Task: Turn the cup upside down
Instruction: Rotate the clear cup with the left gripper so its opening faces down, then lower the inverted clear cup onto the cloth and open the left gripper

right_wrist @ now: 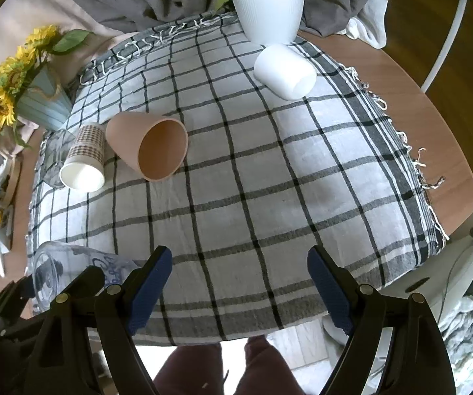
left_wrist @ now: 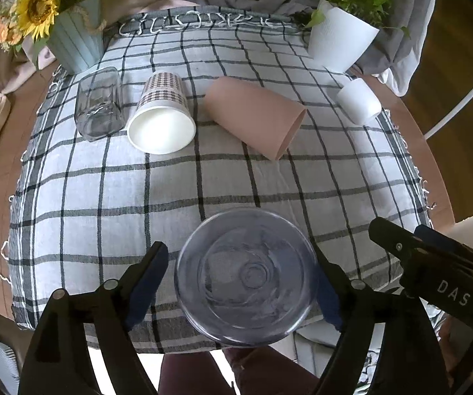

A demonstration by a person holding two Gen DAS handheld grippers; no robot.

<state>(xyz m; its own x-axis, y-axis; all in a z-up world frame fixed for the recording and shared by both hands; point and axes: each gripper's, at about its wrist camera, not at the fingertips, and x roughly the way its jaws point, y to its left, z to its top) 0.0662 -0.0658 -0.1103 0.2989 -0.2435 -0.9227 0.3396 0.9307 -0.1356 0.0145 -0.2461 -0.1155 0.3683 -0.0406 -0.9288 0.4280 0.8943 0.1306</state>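
A clear plastic cup [left_wrist: 248,276] stands upside down, base up, near the front edge of the checked cloth [left_wrist: 203,181]. My left gripper [left_wrist: 239,283] is open around it: the right pad touches or nearly touches its side, the left pad stands apart. The cup also shows at the lower left of the right wrist view [right_wrist: 71,270]. My right gripper [right_wrist: 239,289] is open and empty above the cloth's [right_wrist: 252,181] front edge; it shows at the right of the left wrist view [left_wrist: 433,256].
Lying on their sides at the back are a clear glass [left_wrist: 99,105], a plaid paper cup [left_wrist: 162,115], a pink cup [left_wrist: 256,118] and a white cup [left_wrist: 358,100]. A sunflower vase [left_wrist: 75,39] and a white plant pot [left_wrist: 340,41] stand at the back corners.
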